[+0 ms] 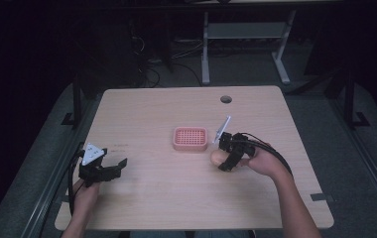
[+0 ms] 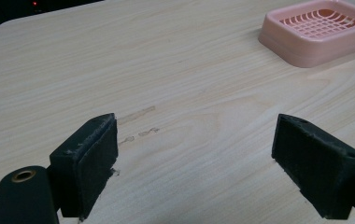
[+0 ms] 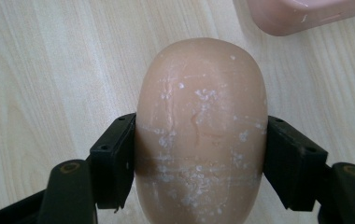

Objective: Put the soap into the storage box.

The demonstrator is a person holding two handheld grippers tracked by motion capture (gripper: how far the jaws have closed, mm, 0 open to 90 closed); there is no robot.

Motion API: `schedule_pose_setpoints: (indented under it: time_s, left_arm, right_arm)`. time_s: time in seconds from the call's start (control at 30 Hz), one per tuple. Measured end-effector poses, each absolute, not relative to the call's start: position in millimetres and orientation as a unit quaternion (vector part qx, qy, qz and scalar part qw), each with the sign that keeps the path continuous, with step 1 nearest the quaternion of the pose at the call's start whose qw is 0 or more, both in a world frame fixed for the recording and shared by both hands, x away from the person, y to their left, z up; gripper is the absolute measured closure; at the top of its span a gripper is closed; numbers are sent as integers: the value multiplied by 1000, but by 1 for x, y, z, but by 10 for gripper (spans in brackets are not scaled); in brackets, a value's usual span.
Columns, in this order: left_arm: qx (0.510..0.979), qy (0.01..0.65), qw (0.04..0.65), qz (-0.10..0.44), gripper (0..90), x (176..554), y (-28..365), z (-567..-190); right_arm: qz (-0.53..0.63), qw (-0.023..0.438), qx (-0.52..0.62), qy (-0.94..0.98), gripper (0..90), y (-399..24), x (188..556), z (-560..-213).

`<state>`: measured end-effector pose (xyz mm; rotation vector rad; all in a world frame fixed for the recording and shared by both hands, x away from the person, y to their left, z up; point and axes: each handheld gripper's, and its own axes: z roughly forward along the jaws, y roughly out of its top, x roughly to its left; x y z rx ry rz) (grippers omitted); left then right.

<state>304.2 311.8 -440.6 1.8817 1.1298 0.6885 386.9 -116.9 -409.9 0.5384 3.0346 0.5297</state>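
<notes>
The right gripper (image 3: 199, 154) has its jaws pinching a bar of soap (image 3: 201, 126) from both sides, pads flat against the flanks approx. at the bar's middle. So the grab looks done. What's left, judging by the layout, is carrying it over and setting it down in the pink soap dish (image 1: 190, 138), which sits empty a little to the left & farther back on the bench (image 1: 186, 198). In the high view the soap (image 1: 218, 156) pokes out from the gripper (image 1: 226, 157) near the bench's middle, just right of the dish and apart from it. Can't tell for sure whether it's lifted or resting on the wood; the close view suggests it's at or barely above the surface.

Soap itself: rounded oval, peachy tan, smooth w/ faint scratches and white flecks & smears, thickest toward the near end. Looks slick, so the grip may need care.

The left gripper (image 2: 194, 158) sits idle near the bench's left front corner, jaws spread wide, nothing between them, pointing toward the dish (image 2: 315, 30). A thin white pen-like thing (image 1: 222, 127) lies just beyond the right hand (image 1: 261, 161), not involved.
</notes>
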Motion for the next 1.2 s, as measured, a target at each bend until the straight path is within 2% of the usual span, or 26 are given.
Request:
schedule_pose_setpoints:
  time_s: [1.2]
  left_arm:
    - [744, 451, 411, 273, 142, 304, 312, -441]
  right_arm:
    - [159, 16, 147, 976, 317, -94, 404, -395]
